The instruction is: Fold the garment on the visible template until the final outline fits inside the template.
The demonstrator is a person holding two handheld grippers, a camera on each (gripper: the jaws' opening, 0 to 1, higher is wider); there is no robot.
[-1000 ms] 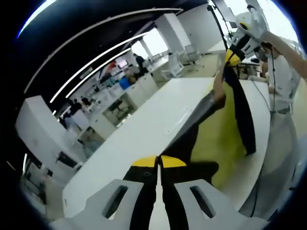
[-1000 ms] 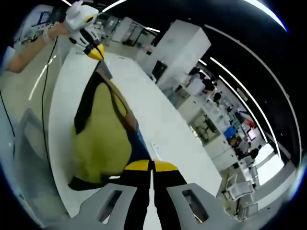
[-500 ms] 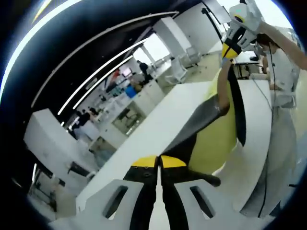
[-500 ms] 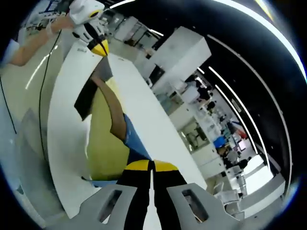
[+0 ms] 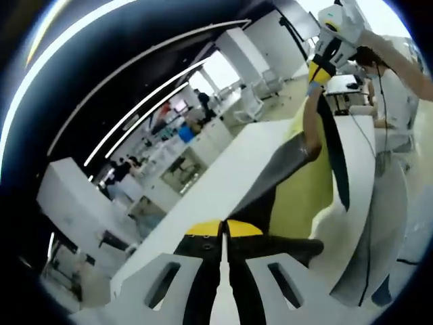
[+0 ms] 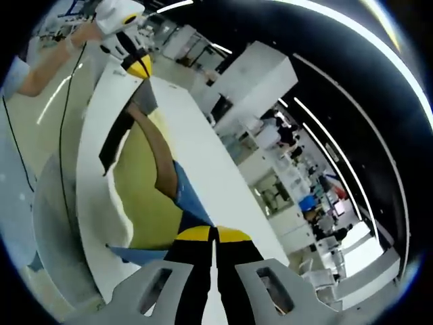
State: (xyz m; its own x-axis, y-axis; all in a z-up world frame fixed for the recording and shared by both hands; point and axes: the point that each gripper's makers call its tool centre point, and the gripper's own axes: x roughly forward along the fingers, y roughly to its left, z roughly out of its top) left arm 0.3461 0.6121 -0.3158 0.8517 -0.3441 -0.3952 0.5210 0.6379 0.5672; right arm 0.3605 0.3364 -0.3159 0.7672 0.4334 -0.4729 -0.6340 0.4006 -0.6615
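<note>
grippers: two, the left gripper (image 5: 224, 229) and the right gripper (image 6: 214, 234)
garment (image 5: 287, 159): one
yellow template (image 6: 145, 196): one
white table (image 5: 223, 176): one long one

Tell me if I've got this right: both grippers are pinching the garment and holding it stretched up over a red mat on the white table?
Not quite: the mat is yellow-green, not red, as the right gripper view shows. Otherwise yes: the left gripper and right gripper are both shut on the garment, stretched up over the white table.
</note>
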